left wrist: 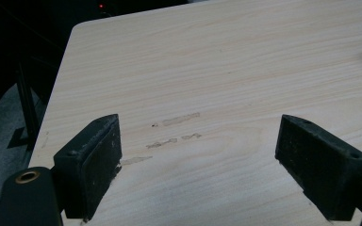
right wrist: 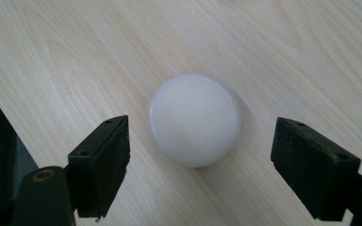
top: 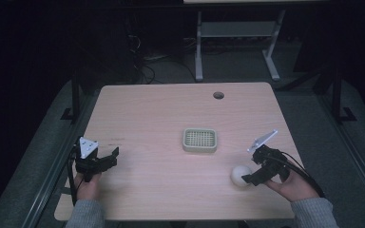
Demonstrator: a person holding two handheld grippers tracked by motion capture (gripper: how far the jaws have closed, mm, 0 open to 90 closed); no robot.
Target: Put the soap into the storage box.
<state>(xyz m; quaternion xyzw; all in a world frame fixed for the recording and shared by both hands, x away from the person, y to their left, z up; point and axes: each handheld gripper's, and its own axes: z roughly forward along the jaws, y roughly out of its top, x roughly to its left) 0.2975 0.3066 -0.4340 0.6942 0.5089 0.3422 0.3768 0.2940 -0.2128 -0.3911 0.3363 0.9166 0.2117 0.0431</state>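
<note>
Left gripper point(top: 105, 158) at counter's point(top: 161, 190) near-left edge, jaws spread over bare wood. Grid tray point(top: 199, 140) mid-counter. White ball point(right wrist: 194, 118) near-right — between right gripper's point(right wrist: 219, 162) released jaws, untouched.

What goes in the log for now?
left gripper: open, empty | right gripper: open, straddling white ball | tray: mid-table

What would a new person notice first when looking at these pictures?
Probably the white round object, lying on the wooden table near its right front, between the open jaws of the right gripper and untouched. Next, the pale green grid-topped tray near the table's middle. The left gripper is open too, over bare wood with a few scuff marks.
</note>
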